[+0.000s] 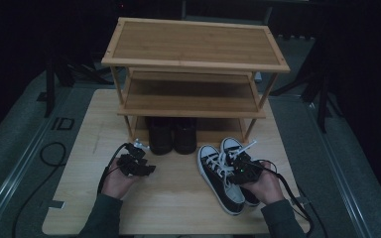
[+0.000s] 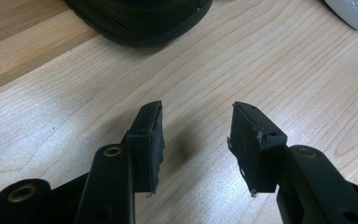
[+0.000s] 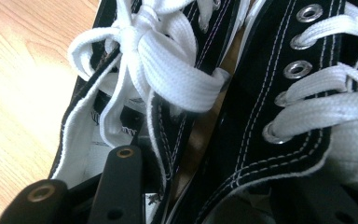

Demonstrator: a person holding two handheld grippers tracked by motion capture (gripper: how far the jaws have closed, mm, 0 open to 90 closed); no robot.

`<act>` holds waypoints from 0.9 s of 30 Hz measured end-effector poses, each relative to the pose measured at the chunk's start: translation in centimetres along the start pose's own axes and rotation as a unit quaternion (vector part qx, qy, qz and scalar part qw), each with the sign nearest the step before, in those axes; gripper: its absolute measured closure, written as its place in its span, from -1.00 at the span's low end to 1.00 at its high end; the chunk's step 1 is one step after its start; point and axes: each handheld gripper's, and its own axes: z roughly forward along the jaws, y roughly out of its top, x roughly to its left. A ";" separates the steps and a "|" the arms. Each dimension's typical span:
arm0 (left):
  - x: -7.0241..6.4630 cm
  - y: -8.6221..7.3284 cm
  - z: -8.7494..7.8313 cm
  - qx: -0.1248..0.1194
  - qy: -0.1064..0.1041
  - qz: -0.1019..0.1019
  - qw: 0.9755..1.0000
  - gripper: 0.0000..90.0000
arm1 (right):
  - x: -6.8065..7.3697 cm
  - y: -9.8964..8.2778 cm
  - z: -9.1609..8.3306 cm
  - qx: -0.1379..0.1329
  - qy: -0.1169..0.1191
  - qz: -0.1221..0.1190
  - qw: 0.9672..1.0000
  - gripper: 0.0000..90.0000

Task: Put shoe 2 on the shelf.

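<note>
On a pale wooden tabletop (image 1: 178, 198), the right gripper (image 1: 241, 167) pinches two soft, light canvas sneakers (image 3: 261, 116) by their inner collars; the left gripper (image 2: 196, 135) gapes empty.

My left tongs (image 1: 138, 161) hover low with jaws standing apart, nothing between them, hand curled behind. My right tongs (image 1: 238, 166) point down and forward, one jaw each side of something, forearm sleeved.
</note>
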 end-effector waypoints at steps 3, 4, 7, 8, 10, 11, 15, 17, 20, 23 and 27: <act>0.0 0.0 0.0 0.000 0.000 0.000 1.000 0.21 | 0.0 0.0 0.0 0.003 -0.006 -0.006 1.000 0.53; 0.0 0.0 0.0 0.000 -0.001 0.000 1.000 0.21 | 0.0 0.0 0.0 0.005 -0.010 -0.008 1.000 0.61; 0.0 0.0 0.0 0.000 -0.001 0.001 1.000 0.21 | -0.1 0.0 -0.1 0.004 -0.007 -0.008 1.000 0.67; 0.0 0.0 -0.1 0.000 -0.001 0.001 1.000 0.21 | -0.4 -0.1 -0.1 0.005 -0.004 -0.012 1.000 0.73; 0.0 0.0 -0.1 -0.001 -0.001 0.000 1.000 0.21 | -0.5 -0.1 -0.1 0.005 -0.004 -0.017 1.000 0.77; 0.1 0.0 -0.1 -0.001 -0.001 0.000 1.000 0.21 | -0.6 -0.2 -0.2 0.006 -0.005 -0.021 1.000 0.79; 0.1 -0.1 0.0 0.000 -0.002 -0.002 1.000 0.21 | -0.9 -0.2 -0.3 0.009 -0.013 -0.039 0.999 0.84; 0.1 -0.1 0.0 0.000 -0.002 -0.001 1.000 0.21 | -1.1 -0.1 -0.3 0.010 -0.012 -0.051 0.999 0.86; 0.2 -0.1 -0.1 -0.001 -0.002 -0.003 1.000 0.21 | -1.9 -0.2 -0.4 0.002 0.000 -0.073 0.997 0.88; 0.2 -0.1 0.0 0.001 -0.003 -0.002 1.000 0.21 | -2.6 -0.3 -0.4 -0.005 0.018 -0.086 0.996 0.88; -0.1 -0.1 0.3 0.005 -0.005 0.002 1.000 0.21 | -3.1 -0.4 -0.4 -0.007 0.028 -0.099 0.995 0.88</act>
